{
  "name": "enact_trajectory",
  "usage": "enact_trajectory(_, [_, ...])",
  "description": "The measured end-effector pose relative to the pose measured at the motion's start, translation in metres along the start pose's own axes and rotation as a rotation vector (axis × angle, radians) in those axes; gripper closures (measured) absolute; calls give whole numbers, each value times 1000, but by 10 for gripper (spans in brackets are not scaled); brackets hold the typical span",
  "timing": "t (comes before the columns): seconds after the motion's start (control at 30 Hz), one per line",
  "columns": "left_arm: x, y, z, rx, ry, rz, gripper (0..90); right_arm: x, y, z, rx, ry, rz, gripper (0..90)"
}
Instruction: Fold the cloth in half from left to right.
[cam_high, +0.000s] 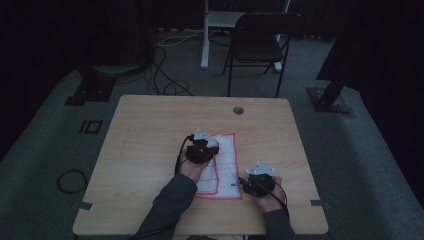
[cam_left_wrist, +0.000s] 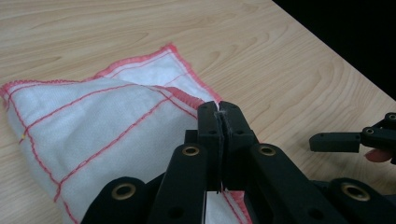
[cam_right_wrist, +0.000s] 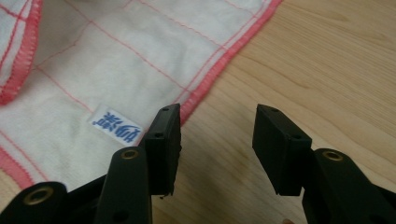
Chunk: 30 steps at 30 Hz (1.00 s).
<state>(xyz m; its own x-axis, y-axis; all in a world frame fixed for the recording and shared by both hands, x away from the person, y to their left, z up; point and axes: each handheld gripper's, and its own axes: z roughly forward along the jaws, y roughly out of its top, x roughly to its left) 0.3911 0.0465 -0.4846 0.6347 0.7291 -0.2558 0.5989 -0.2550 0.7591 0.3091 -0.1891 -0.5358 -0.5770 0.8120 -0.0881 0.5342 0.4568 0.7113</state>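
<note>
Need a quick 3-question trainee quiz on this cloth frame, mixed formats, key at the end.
1. True or false: the left gripper is shut on the cloth.
2. The right gripper is: A) shut on the cloth's edge, B) open at the cloth's red edge, C) holding the label.
3. Fill in: the cloth's small label has ____ print.

Key: 1 true; 2 B; 3 blue.
</note>
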Motion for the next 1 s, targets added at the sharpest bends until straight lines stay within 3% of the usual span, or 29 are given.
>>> enact_trajectory(0.57, [-29,15,15,-16,-63,0,888,-10,-2,-1,-3,-22,31,518])
enact_trajectory(0.77, [-28,5,23,9,-61,8,810,-9,-1,0,-1,-20,29,518])
enact_trajectory(1.0, [-36,-10,7,24,-56,64,763,-9,0,0,-9,-25,24,521])
